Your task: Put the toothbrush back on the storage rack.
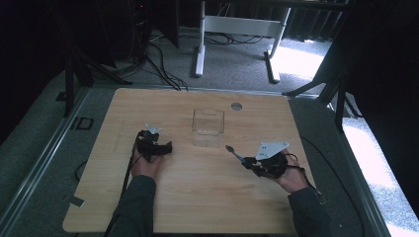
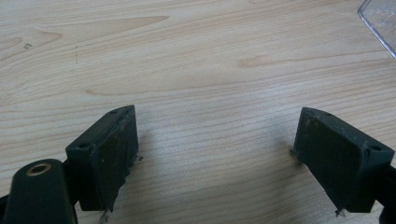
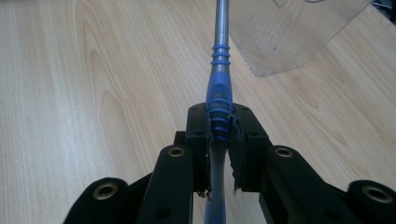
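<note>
From the high view, your right gripper (image 1: 245, 162) sits near the right edge of the wooden table (image 1: 197, 197), with its grey three-cornered plate on top and your hand wrapped around it from behind. It holds a spoon (image 1: 234, 153) by the handle; the shaft sticks out ahead of the jaws, up and to the left, and ends in a small bowl that hangs just short of the clear plastic container (image 1: 208, 122). The container stands upright, ahead and to the left of that gripper, near the middle of the table. Your left gripper (image 1: 165, 146) lies well apart from the right one, on the other side of the container, and points toward the container's near left corner. Beyond the container, a small round grey cap is set into the tabletop near the far edge.

In the left gripper view, your left gripper (image 2: 215, 154) is released: the two black jaws stand wide apart with bare wood grain between them and nothing held. A corner of the clear container (image 2: 380, 21) shows ahead and far to the right of the jaws.

In the right gripper view, your right gripper (image 3: 219, 135) is clenched on the spoon (image 3: 220, 88): the jaws press from both sides on its blue ribbed handle, and the grey metal shaft runs straight ahead from them. The clear container (image 3: 289, 32) stands ahead and just to the right of the shaft, its ribbed wall close beside it; whether they touch I cannot tell.
</note>
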A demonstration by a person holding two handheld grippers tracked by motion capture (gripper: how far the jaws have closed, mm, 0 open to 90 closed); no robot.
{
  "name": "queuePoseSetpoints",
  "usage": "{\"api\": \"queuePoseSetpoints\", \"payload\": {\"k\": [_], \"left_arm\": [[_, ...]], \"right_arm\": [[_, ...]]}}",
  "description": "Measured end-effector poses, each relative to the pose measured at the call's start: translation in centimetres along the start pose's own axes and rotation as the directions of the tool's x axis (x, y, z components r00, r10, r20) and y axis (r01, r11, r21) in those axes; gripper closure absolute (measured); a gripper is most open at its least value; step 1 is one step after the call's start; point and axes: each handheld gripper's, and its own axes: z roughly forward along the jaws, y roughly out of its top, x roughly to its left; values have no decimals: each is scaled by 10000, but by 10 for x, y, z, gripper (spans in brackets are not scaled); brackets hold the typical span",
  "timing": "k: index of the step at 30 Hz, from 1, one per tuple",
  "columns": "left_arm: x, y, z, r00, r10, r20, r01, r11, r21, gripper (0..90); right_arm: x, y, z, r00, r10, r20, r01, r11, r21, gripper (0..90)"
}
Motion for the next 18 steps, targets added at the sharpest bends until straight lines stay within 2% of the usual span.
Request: {"api": "queuePoseSetpoints", "payload": {"k": [18], "left_arm": [[0,0,0,10000,-3,0,3,10000,0,139]], "right_arm": [[-5,2,-3,9981,568,240,-552,9964,-648,789]]}}
